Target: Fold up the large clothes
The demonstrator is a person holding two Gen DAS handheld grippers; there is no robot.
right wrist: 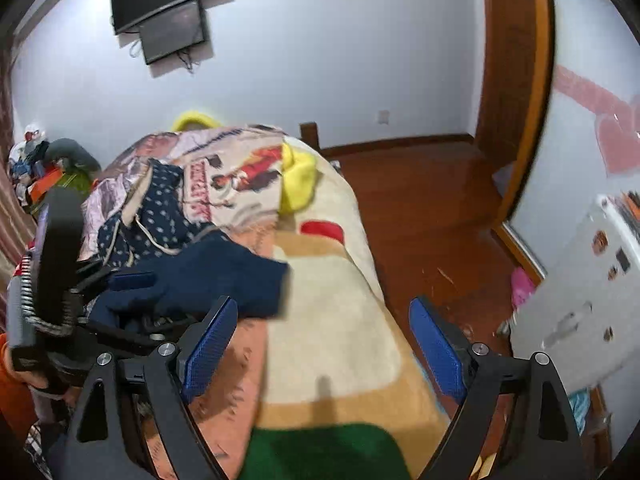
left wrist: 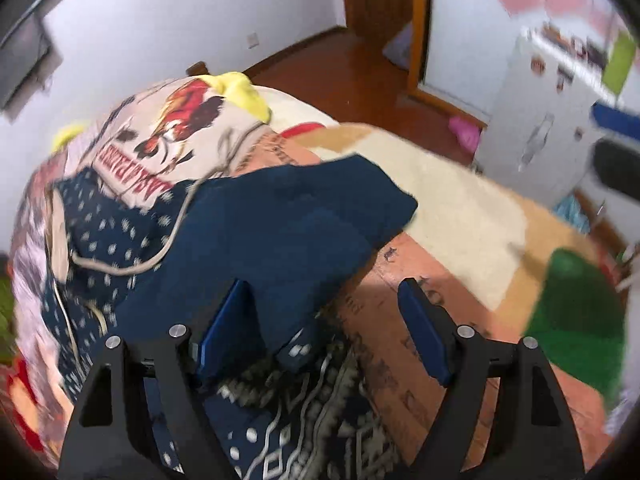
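Note:
A plain dark navy garment (left wrist: pixel 288 216) lies bunched on the bed blanket (left wrist: pixel 452 216). My left gripper (left wrist: pixel 323 284) hovers open over the garment's near edge: its left pad is above the cloth, its right pad above the orange blanket, and neither presses on anything. The right wrist view shows the same navy garment (right wrist: pixel 224 276) with the left gripper (right wrist: pixel 160 300) on it from the left. My right gripper (right wrist: pixel 324 300) is open above the cream and tan blanket (right wrist: pixel 332 320), just right of the garment, with nothing between its fingers.
A navy dotted garment with a drawstring (left wrist: pixel 112 240) and a patterned knit (left wrist: pixel 304 412) lie beside the navy one. A rooster-print cloth (left wrist: pixel 180 120) and a yellow cloth (right wrist: pixel 298 184) lie further back. Wooden floor (right wrist: pixel 432 216) and a white cabinet (right wrist: pixel 580 292) are to the right.

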